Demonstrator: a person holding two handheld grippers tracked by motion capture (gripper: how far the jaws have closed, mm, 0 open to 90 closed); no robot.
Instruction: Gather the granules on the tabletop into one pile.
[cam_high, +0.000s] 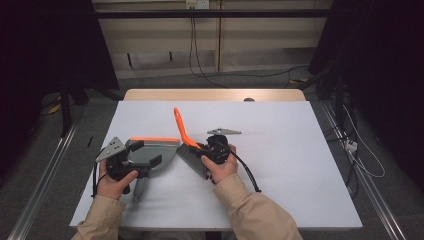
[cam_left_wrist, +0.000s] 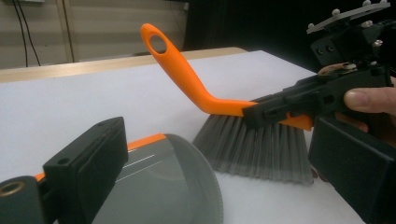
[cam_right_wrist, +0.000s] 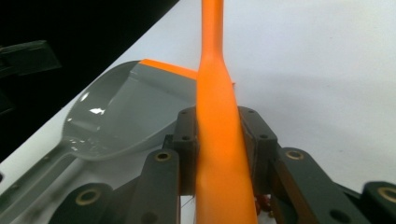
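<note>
A brush with an orange handle and grey bristles is held over the white table, its handle rising up and away. My right gripper is shut on the handle's lower end; in the right gripper view the handle is pinched between both jaws of my right gripper. A grey dustpan with an orange edge lies at the left, its mouth facing the bristles. My left gripper stands open over the dustpan, jaws wide apart, with my left gripper looking at the brush.
The white table cover reaches to the right and front edges. A wooden table edge runs along the back. Cables and metal rails lie on the floor at both sides.
</note>
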